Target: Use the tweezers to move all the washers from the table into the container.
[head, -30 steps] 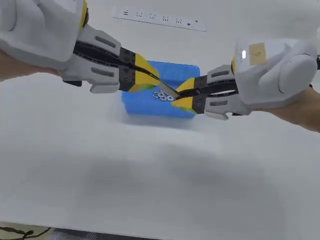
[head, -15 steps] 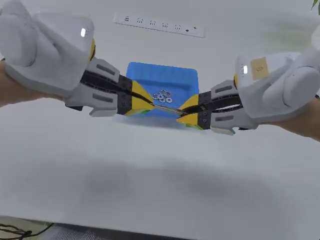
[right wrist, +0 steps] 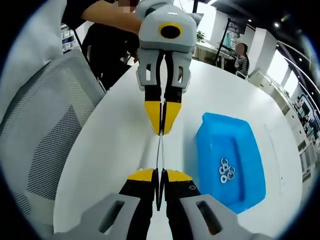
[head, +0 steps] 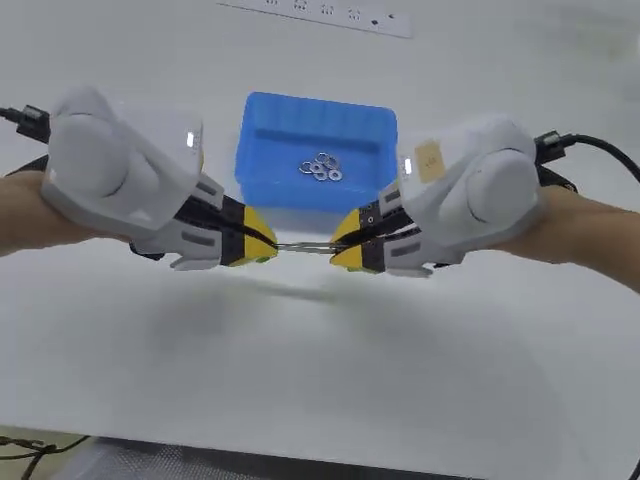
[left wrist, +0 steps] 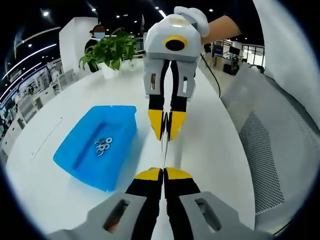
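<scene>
A blue container [head: 262,112] stands on the white table with several washers [head: 321,168] lying in its middle. In front of it, the thin metal tweezers [head: 305,247] hang level above the table, held at both ends. My left gripper [head: 264,245] is shut on the left end and my right gripper [head: 343,250] on the right end, tips facing each other. In the left gripper view the tweezers [left wrist: 164,150] run from my jaws to the right gripper [left wrist: 167,127], with the container [left wrist: 80,155] to the left. The right gripper view mirrors this: tweezers [right wrist: 160,147], left gripper [right wrist: 162,120], washers [right wrist: 226,170].
A white power strip [head: 330,12] lies at the table's far edge. The table's front edge [head: 300,455] is close below the grippers. A grey mesh chair [right wrist: 45,130] stands beside the table. A potted plant [left wrist: 107,50] sits at the far end.
Both grippers, with the tweezers between them, have come back from over the container to a spot in front of it. The washers stay in the container.
</scene>
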Tool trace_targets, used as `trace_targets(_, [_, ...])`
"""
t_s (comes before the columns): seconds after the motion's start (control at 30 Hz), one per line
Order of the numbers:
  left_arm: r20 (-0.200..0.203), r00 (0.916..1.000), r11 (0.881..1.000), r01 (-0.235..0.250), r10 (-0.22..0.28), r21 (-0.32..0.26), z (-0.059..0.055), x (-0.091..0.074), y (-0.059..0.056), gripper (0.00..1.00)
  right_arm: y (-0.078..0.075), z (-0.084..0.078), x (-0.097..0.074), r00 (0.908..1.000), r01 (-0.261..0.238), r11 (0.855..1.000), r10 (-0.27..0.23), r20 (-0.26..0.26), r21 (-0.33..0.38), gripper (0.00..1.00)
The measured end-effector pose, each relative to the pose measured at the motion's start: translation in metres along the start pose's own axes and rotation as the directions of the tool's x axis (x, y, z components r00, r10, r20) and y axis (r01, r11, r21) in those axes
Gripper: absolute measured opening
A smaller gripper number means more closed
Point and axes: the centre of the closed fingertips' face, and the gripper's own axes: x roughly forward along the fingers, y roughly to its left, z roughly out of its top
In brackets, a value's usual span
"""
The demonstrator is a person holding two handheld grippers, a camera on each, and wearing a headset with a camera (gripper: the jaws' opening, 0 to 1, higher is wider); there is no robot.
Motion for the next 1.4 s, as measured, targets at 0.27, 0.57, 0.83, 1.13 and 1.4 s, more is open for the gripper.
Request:
trace_targets(0.27, [-0.022,0.9997,1.0,0.013,-0.014,-0.027,-0.012,0.01,0.009,0.05,-0.005,-0.012,0.012,0.9999,-0.011,0.999,0.012,-0.008,0.042,0.08])
trace_targets(0.57, [-0.045,0.9984,0.999,0.033,-0.035,-0.034,-0.019,0.014,0.008,0.05,-0.003,-0.016,0.018,1.0,0.002,0.998,-0.002,-0.009,0.061,0.09])
trace_targets(0.83, [-0.056,0.9977,0.998,0.037,-0.04,-0.055,-0.021,0.014,0.007,0.06,-0.004,-0.016,0.019,0.9998,0.015,0.998,-0.015,-0.01,0.056,0.11])
trace_targets(1.13, [-0.084,0.9951,0.996,0.045,-0.052,-0.082,-0.021,0.014,0.006,0.06,-0.001,-0.022,0.015,0.9997,0.012,0.992,-0.01,-0.022,0.125,0.18])
trace_targets(1.4, [-0.105,0.9933,0.993,0.037,-0.048,-0.11,-0.022,0.011,0.007,0.12,-0.003,-0.023,0.015,0.9993,0.028,0.988,-0.024,-0.028,0.151,0.18])
